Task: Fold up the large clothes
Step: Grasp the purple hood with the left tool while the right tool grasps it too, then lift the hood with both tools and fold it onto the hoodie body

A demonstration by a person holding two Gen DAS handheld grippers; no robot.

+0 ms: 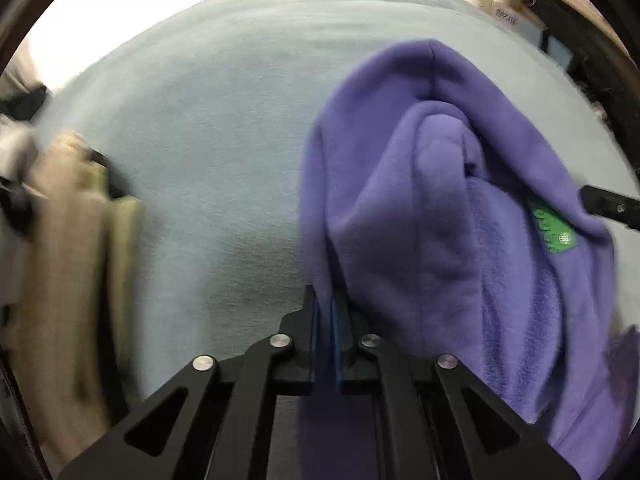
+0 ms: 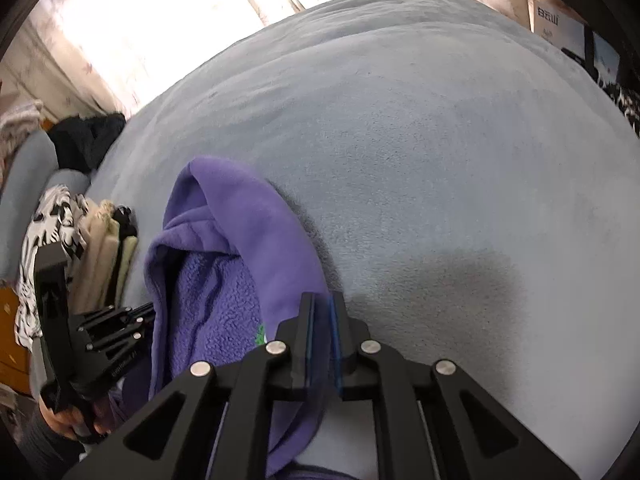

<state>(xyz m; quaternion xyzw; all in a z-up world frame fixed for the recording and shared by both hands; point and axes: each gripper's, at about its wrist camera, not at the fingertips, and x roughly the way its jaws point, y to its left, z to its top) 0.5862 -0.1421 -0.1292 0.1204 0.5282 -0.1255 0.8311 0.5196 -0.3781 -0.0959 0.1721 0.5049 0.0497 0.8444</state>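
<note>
A purple fleece hooded garment (image 1: 440,208) hangs bunched over a bed covered with a pale blue-grey blanket (image 1: 208,152), its fuzzy lining and a small green neck label (image 1: 554,228) turned outward. The left claw (image 1: 328,308) is clamped tight on one purple edge, blue pads pressed on the cloth. The right claw (image 2: 322,312) is likewise pinched shut on the garment's other edge, above the blanket. A stack of folded beige and olive clothes (image 2: 108,256) lies at the bed's left side, beside a black-and-white patterned cloth (image 2: 48,224).
</note>
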